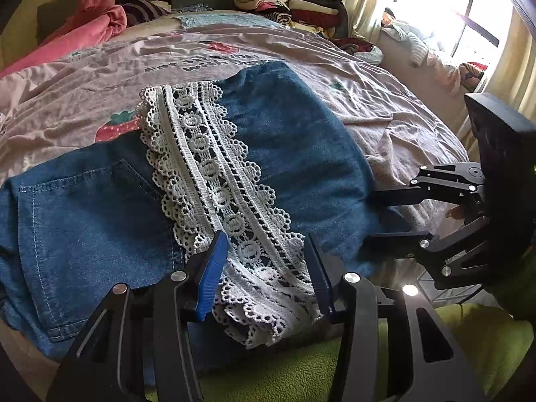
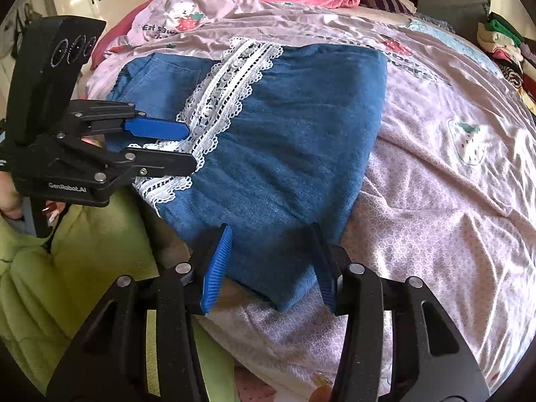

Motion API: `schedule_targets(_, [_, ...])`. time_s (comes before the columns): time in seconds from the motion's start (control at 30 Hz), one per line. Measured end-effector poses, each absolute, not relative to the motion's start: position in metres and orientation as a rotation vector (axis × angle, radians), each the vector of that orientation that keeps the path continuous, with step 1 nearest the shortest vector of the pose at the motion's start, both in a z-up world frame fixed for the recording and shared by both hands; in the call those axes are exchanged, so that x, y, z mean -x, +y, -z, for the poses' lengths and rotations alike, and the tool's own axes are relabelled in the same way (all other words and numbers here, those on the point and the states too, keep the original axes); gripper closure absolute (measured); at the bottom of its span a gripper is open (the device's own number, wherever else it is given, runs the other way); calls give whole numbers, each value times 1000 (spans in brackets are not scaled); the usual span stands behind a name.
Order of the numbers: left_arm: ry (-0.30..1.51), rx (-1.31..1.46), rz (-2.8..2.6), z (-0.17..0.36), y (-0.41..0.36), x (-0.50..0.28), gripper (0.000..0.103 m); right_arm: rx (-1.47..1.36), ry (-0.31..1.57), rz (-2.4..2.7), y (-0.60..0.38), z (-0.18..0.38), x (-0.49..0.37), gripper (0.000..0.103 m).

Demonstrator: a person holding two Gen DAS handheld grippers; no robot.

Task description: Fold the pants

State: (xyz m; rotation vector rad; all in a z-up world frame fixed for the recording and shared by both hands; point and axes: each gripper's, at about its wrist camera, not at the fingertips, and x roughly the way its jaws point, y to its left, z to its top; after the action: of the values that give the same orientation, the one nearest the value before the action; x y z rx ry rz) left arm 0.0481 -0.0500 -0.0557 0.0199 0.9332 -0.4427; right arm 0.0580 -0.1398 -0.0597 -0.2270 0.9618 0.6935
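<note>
The blue denim pants (image 1: 83, 221) with a white lace trim band (image 1: 207, 174) lie folded over on the pink bedspread; they also show in the right wrist view (image 2: 284, 127). My left gripper (image 1: 264, 268) is open, its fingers on either side of the near end of the lace trim; it also shows in the right wrist view (image 2: 187, 145). My right gripper (image 2: 271, 261) is open, its fingers straddling the near right corner of the denim; it also shows in the left wrist view (image 1: 375, 216) at the pants' right edge.
The pink strawberry bedspread (image 2: 435, 174) covers the bed. A pink blanket (image 1: 97, 20) and stacks of folded clothes (image 1: 294, 0) lie at the far side. A green fleece cover (image 2: 67, 268) is at the near edge. A window (image 1: 452, 10) is on the right.
</note>
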Motion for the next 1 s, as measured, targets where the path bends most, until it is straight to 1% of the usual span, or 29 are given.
schedule_targets(0.1, [919, -2, 445, 50, -47, -45, 56, 212, 956, -711, -143, 48, -57, 62])
schedule_targets(0.13, [905, 0, 440, 45, -46, -43, 55, 203, 933, -716, -144, 41, -57, 60])
schedule_targets(0.17, [897, 0, 432, 41, -46, -42, 55, 194, 902, -718, -147, 33, -57, 56])
schedule_targets(0.2, [889, 0, 426, 36, -45, -41, 45, 186, 872, -709, -149, 23, -60, 53])
schedule_targets(0.27, [875, 2, 424, 29, -46, -39, 32, 172, 829, -680, -151, 8, -71, 53])
schedule_targets(0.43, [846, -37, 468, 18, -60, -28, 31, 181, 782, -682, -138, -10, -102, 51])
schedule_targets(0.6, [869, -77, 480, 26, -71, -27, 32, 225, 786, -700, -110, -10, -137, 50])
schedule_targets(0.67, [895, -80, 467, 33, -71, -30, 32, 240, 796, -688, -103, -6, -149, 47])
schedule_targets(0.73, [920, -82, 455, 39, -70, -32, 31, 236, 820, -684, -98, 0, -162, 47])
schedule_targets(0.8, [945, -86, 439, 46, -69, -36, 28, 243, 840, -663, -94, 7, -174, 46])
schedule_targets(1.0, [956, -66, 443, 52, -64, -39, 28, 240, 956, -590, -97, 39, -206, 46])
